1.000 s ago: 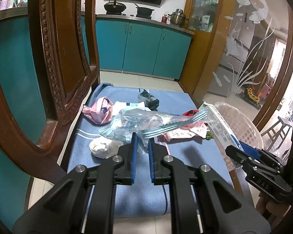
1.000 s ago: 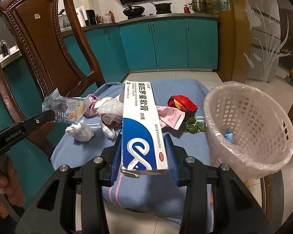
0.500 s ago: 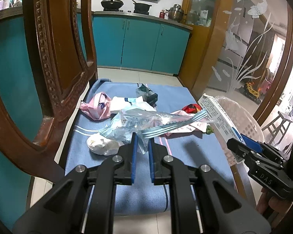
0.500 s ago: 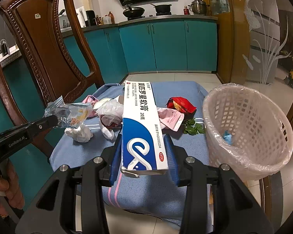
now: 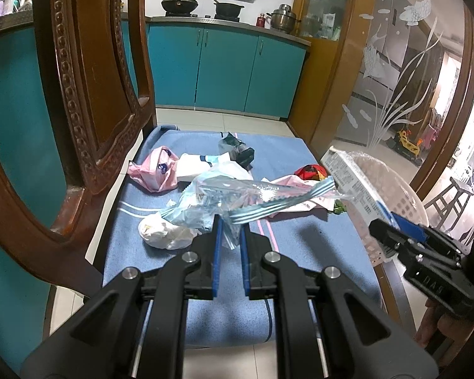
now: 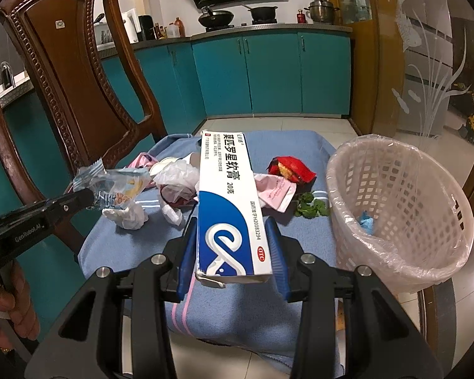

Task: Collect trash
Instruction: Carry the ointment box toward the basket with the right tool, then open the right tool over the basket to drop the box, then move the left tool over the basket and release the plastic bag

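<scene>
My left gripper [image 5: 229, 224] is shut on a clear bluish plastic wrapper [image 5: 237, 194], held above the blue cloth; the same wrapper [image 6: 110, 186] shows at the left of the right wrist view. My right gripper [image 6: 232, 237] is shut on a long white and blue ointment box [image 6: 229, 202], lifted over the cloth beside a white mesh bin [image 6: 401, 208] lined with clear plastic. That bin [image 5: 391, 189] and the box [image 5: 354, 186] appear at the right in the left wrist view. A small blue scrap [image 6: 366, 219] lies inside the bin.
Trash lies on the blue cloth [image 6: 268, 300]: a white tissue wad [image 5: 164, 232], a pink bag [image 5: 156, 173], a red wrapper [image 6: 290, 169], a pink packet [image 6: 273, 189], green leaves [image 6: 311, 208]. A carved wooden chair back [image 6: 75, 72] rises at left. Teal cabinets stand behind.
</scene>
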Action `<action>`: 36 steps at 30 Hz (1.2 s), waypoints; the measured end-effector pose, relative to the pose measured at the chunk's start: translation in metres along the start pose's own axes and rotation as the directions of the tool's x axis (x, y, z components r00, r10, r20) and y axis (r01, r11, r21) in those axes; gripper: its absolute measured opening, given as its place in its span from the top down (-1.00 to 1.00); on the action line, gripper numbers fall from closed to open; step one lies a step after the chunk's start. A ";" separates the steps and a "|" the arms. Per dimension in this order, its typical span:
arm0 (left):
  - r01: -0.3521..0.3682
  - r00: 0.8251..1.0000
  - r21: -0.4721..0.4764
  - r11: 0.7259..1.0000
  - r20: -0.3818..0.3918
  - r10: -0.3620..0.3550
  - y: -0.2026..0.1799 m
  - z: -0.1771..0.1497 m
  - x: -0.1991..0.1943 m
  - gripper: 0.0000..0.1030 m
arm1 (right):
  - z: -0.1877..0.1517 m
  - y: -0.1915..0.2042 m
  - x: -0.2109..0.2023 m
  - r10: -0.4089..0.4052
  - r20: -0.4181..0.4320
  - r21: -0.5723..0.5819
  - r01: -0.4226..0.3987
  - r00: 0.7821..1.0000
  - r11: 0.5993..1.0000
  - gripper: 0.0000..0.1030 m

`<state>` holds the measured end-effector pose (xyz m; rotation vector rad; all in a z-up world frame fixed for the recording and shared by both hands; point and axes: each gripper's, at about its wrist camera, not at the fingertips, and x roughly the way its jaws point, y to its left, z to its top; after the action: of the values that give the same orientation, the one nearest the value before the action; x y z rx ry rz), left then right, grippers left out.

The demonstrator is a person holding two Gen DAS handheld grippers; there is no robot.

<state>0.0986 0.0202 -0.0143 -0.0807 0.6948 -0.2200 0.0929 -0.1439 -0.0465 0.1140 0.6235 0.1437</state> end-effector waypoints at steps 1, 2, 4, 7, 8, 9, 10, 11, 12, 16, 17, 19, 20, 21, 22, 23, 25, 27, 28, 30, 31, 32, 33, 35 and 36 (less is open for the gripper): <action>0.001 1.000 0.001 1.000 0.000 -0.001 0.000 -0.001 0.000 0.77 | 0.002 -0.004 -0.002 -0.011 0.015 0.007 0.011 1.000 1.000 0.18; 0.003 1.000 0.002 1.000 0.000 -0.003 0.000 -0.001 0.000 0.77 | 0.004 -0.009 -0.004 -0.020 0.024 0.015 0.019 1.000 1.000 0.18; 0.006 1.000 0.003 1.000 0.005 -0.006 0.000 -0.001 0.000 0.77 | 0.010 -0.022 -0.006 -0.055 0.042 0.023 0.054 0.998 0.998 0.18; 0.011 1.000 0.012 1.000 0.009 -0.011 -0.001 -0.002 -0.001 0.77 | 0.021 -0.066 -0.009 -0.162 0.072 0.102 0.154 0.984 0.983 0.18; 0.013 1.000 0.017 1.000 0.010 -0.013 -0.001 -0.003 -0.001 0.77 | 0.023 -0.082 -0.008 -0.186 0.069 0.140 0.175 0.980 0.975 0.18; 0.014 1.000 0.021 1.000 0.009 -0.014 -0.002 -0.004 0.000 0.77 | 0.024 -0.098 -0.006 -0.213 0.066 0.176 0.199 0.975 0.964 0.17; 0.016 1.000 0.026 1.000 0.008 -0.016 -0.003 -0.005 0.000 0.77 | 0.024 -0.109 -0.005 -0.231 0.063 0.199 0.214 0.971 0.956 0.16; 0.017 1.000 0.032 0.999 0.007 -0.018 -0.004 -0.005 0.002 0.77 | 0.023 -0.125 0.000 -0.250 0.048 0.234 0.232 0.967 0.944 0.11; 0.018 1.000 0.038 0.999 0.005 -0.018 -0.006 -0.006 0.002 0.77 | 0.021 -0.136 0.007 -0.255 0.024 0.251 0.241 0.967 0.938 0.03; 0.025 1.000 0.067 0.997 0.003 -0.026 -0.014 -0.008 0.007 0.77 | 0.012 -0.157 0.031 -0.248 -0.112 0.281 0.270 0.962 0.921 -0.32; 0.028 1.000 0.075 0.997 0.002 -0.028 -0.016 -0.009 0.008 0.77 | 0.013 -0.157 0.026 -0.237 -0.102 0.298 0.257 0.966 0.919 -0.32; 0.038 0.999 0.102 0.994 0.003 -0.039 -0.024 -0.010 0.009 0.78 | 0.020 -0.156 0.004 -0.231 -0.022 0.335 0.225 0.973 0.915 -0.41; 0.051 0.999 0.125 0.991 0.005 -0.052 -0.029 -0.011 0.009 0.78 | 0.023 -0.155 -0.015 -0.252 0.051 0.364 0.217 0.966 0.906 -0.61; 0.060 0.998 0.143 0.988 0.009 -0.062 -0.034 -0.011 0.008 0.78 | 0.024 -0.154 -0.035 -0.282 0.127 0.396 0.212 0.951 0.893 -0.82; 0.066 0.997 0.162 0.985 0.015 -0.069 -0.040 -0.011 0.008 0.78 | 0.023 -0.154 -0.047 -0.304 0.175 0.418 0.209 0.936 0.884 -0.87; 0.073 0.997 0.174 0.982 0.017 -0.078 -0.046 -0.010 0.007 0.78 | 0.021 -0.156 -0.061 -0.331 0.230 0.450 0.202 0.915 0.870 -0.90; 0.129 0.991 0.180 0.975 0.006 -0.132 -0.063 -0.004 0.011 0.78 | 0.018 -0.163 -0.073 -0.359 0.268 0.494 0.193 0.894 0.848 -0.91; 0.170 0.985 0.197 0.966 -0.007 -0.172 -0.088 0.005 0.019 0.78 | 0.016 -0.171 -0.076 -0.382 0.274 0.522 0.197 0.882 0.830 -0.91; 0.187 0.982 0.215 0.958 -0.006 -0.190 -0.104 0.010 0.023 0.78 | 0.015 -0.175 -0.076 -0.394 0.270 0.537 0.202 0.879 0.819 -0.91; 0.247 0.968 0.250 0.936 -0.012 -0.252 -0.144 0.023 0.031 0.78 | 0.011 -0.186 -0.080 -0.418 0.265 0.579 0.203 0.869 0.789 -0.91; 0.275 0.960 0.257 0.926 -0.015 -0.281 -0.162 0.029 0.035 0.78 | 0.009 -0.190 -0.081 -0.425 0.268 0.599 0.196 0.865 0.777 -0.91; 0.299 0.951 0.263 0.917 -0.010 -0.308 -0.179 0.035 0.037 0.78 | 0.007 -0.194 -0.085 -0.432 0.273 0.617 0.188 0.859 0.764 -0.91; 0.329 0.940 0.271 0.904 -0.003 -0.341 -0.201 0.043 0.042 0.78 | 0.006 -0.197 -0.089 -0.445 0.281 0.633 0.185 0.851 0.752 -0.91; 0.396 0.914 0.296 0.869 -0.035 -0.404 -0.238 0.055 0.057 0.66 | 0.001 -0.198 -0.094 -0.455 0.292 0.646 0.178 0.841 0.743 -0.91; 0.395 0.915 0.314 0.863 -0.050 -0.401 -0.249 0.057 0.065 0.34 | 0.001 -0.199 -0.093 -0.453 0.288 0.645 0.179 0.844 0.743 -0.91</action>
<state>0.1403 -0.2371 0.0250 0.0854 0.6121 -0.7287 0.0386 -0.3558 -0.0219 0.6362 0.2108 -0.4288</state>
